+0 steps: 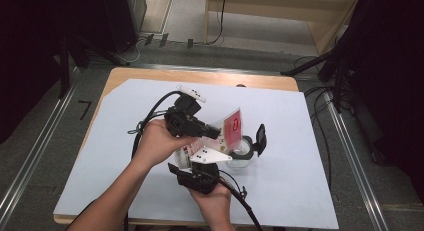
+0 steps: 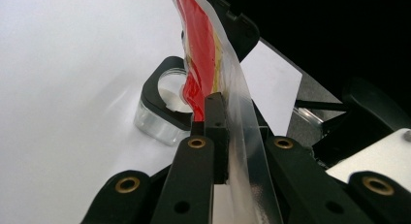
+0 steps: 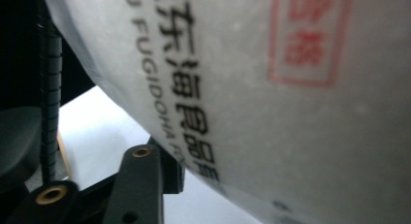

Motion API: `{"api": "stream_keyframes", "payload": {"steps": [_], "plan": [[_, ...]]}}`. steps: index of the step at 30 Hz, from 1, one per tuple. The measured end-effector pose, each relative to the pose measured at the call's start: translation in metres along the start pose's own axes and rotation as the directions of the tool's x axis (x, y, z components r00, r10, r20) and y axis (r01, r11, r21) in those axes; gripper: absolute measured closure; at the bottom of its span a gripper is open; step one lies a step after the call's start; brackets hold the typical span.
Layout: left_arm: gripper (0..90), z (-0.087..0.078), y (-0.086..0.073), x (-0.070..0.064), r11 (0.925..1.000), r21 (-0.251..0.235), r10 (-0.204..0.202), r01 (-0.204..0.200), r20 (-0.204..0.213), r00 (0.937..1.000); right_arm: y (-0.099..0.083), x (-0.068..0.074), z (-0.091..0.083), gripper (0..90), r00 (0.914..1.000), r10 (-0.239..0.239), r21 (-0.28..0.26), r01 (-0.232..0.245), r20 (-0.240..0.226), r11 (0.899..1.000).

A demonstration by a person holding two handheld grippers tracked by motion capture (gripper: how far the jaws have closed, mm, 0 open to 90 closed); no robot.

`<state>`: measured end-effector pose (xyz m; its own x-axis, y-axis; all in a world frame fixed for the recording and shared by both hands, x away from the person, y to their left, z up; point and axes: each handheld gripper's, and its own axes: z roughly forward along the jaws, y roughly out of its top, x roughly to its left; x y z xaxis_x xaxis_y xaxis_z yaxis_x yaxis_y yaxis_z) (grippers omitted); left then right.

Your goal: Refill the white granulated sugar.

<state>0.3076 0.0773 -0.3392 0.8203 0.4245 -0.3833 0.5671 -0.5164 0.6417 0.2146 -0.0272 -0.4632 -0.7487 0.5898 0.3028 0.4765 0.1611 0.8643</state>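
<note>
On the left, our left gripper (image 1: pixel 212 131) is clamped on the clear edge of a pouch (image 1: pixel 231 127), its jaws pinched flat on the film. In the left gripper view the pouch (image 2: pixel 201 64) stands on edge, red inside, rising from the jaws toward a small clear jar (image 2: pixel 162 115) with a black collar. In the high view the pouch hangs tilted over the table (image 1: pixel 300 191), just above the jar (image 1: pixel 241 155), whose black lid (image 1: pixel 260 137) stands flipped open beside it.

Further right and nearer us, our right gripper (image 1: pixel 192 158) sits at the pouch's lower end. In its own view the printed film (image 3: pixel 271 88) lies right against the camera, and we cannot tell whether its jaws are closed on it.

We judge the pouch light, soft and floppy, its film slick, and likely to sag or slip if held by the filled middle. The flat sealed edges are where we take hold, one at each end.
</note>
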Motion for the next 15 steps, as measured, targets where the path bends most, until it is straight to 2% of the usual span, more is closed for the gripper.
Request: {"api": "stream_keyframes", "payload": {"steps": [3,12,15], "plan": [[86.8,0.0008,0.0002,-0.0010,1.0000,-0.002,0.001,-0.001,0.000,1.0000,-0.0001,-0.0002,-0.0004,61.4,1.0000,0.006,0.002,-0.006,0.002,1.000],[85.3,0.0014,0.0030,-0.0029,0.9999,-0.017,0.003,-0.003,0.010,0.9999,0.0038,0.0004,-0.0038,61.6,0.9979,0.056,-0.018,-0.056,-0.034,0.998],[86.1,0.0012,0.0035,-0.0042,0.9998,-0.020,0.004,-0.004,0.009,1.0000,0.0055,0.0033,-0.0046,61.2,0.9996,0.029,-0.004,-0.029,-0.004,1.000]]}}
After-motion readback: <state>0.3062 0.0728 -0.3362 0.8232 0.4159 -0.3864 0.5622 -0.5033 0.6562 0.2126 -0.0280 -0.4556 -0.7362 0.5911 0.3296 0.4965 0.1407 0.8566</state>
